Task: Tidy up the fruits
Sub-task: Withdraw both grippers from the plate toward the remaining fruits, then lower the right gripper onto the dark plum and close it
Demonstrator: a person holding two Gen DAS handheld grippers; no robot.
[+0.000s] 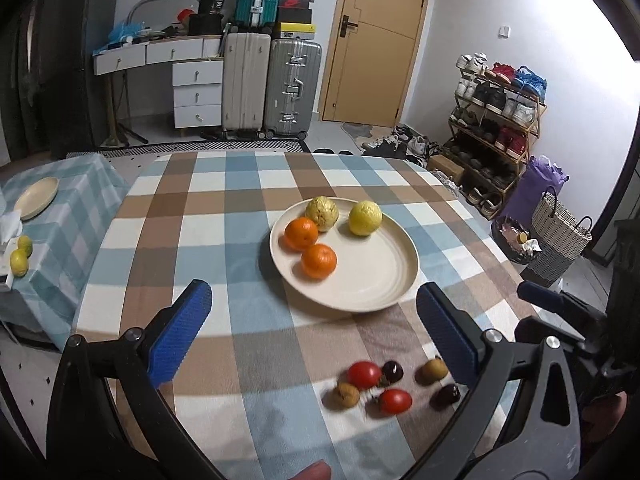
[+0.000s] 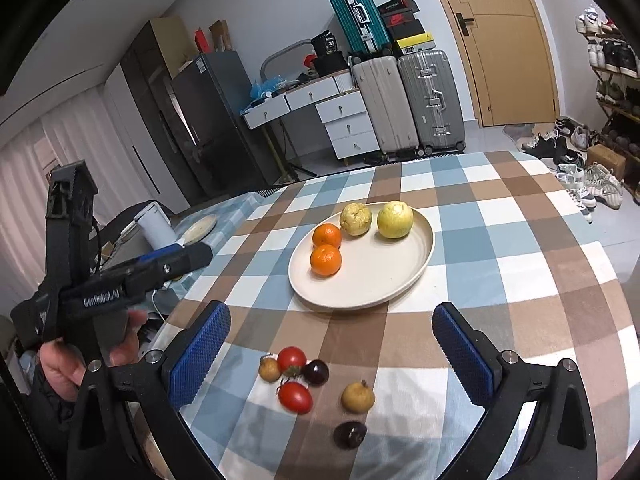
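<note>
A cream plate (image 1: 372, 280) (image 2: 384, 280) on the checked tablecloth holds two oranges (image 1: 318, 260) (image 2: 326, 260) and two yellow-green guavas (image 1: 365, 218) (image 2: 395, 219). Nearer to me lie small fruits: two red tomatoes (image 1: 363, 374) (image 2: 292, 358), two dark plums (image 1: 392, 371) (image 2: 350, 435) and two brown fruits (image 1: 346, 395) (image 2: 357, 397). My left gripper (image 1: 314, 340) is open and empty, above the cloth just left of the small fruits. My right gripper (image 2: 332, 356) is open and empty, straddling the small fruits from above. The left gripper's body also shows in the right wrist view (image 2: 132, 276).
A side table at the left carries a second cream plate (image 1: 37, 197) and two lemons (image 1: 20, 256). Suitcases (image 1: 292, 88), a drawer desk (image 1: 196, 88), a door and a shoe rack (image 1: 496, 128) stand beyond the table. A woven basket (image 1: 560, 236) sits at the right.
</note>
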